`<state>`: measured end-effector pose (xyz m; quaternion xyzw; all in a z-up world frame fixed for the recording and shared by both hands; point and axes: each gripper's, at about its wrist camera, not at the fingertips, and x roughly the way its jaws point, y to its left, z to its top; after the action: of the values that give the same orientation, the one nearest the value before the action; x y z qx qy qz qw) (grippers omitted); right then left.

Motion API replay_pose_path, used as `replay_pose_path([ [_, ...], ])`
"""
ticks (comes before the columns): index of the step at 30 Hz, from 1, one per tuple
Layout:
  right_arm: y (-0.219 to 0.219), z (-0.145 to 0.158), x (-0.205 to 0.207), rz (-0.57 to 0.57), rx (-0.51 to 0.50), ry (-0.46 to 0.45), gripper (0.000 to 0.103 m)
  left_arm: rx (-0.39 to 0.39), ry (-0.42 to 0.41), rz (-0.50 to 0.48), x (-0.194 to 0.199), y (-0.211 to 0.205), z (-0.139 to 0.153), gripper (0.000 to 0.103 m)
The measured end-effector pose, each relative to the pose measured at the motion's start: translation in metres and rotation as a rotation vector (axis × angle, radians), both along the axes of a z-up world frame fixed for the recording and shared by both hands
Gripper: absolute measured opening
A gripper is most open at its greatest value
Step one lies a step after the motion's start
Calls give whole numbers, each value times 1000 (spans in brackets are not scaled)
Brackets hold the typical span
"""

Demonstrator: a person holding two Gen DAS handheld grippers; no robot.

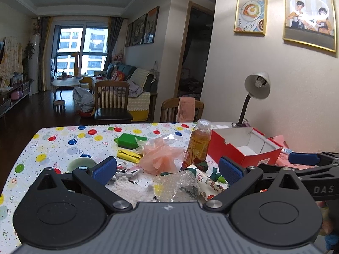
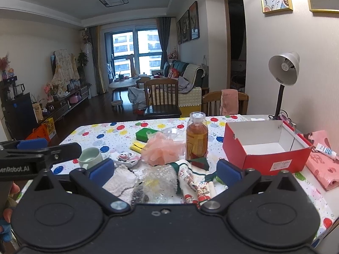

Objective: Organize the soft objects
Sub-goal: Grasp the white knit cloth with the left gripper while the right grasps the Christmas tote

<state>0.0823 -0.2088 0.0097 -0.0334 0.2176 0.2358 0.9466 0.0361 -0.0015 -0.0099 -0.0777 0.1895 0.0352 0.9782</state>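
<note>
Soft things lie at the table's near edge: a white fluffy cloth [image 2: 121, 181] [image 1: 130, 187], a bubble wrap wad [image 2: 157, 181] [image 1: 177, 185], a Christmas-print cloth [image 2: 196, 183] [image 1: 208, 180] and a pink mesh bath puff [image 2: 160, 150] [image 1: 160, 156]. An open red box [image 2: 264, 148] [image 1: 246, 146] stands at the right, empty inside. My left gripper [image 1: 167, 168] is open above the near pile. My right gripper [image 2: 165, 170] is open above the same pile. Both are empty.
A tea bottle [image 2: 197, 137] stands behind the pile. A green box [image 2: 146, 134], a yellow packet [image 1: 128, 155], a pale green cup [image 2: 91, 157], a small figurine [image 2: 126, 157], a pink bag [image 2: 322, 167] with a tube [image 2: 325, 149] and a desk lamp [image 2: 284, 72] surround it.
</note>
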Motion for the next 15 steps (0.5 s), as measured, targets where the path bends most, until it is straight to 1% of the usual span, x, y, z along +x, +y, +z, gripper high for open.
replay_pose_path([
  [5, -11, -9, 22, -2, 1, 33, 103, 24, 59, 26, 24, 0, -17, 103],
  [8, -19, -21, 43, -9, -1, 82, 103, 24, 118, 56, 39, 3, -32, 103],
  [10, -23, -31, 57, -17, -15, 113, 103, 9, 159, 72, 49, 8, -43, 103],
  [13, -26, -48, 76, -16, -56, 145, 103, -57, 229, 92, 65, 18, -59, 103],
  [15, -28, -59, 88, -3, -85, 171, 103, -63, 270, 114, 75, 22, -72, 103],
])
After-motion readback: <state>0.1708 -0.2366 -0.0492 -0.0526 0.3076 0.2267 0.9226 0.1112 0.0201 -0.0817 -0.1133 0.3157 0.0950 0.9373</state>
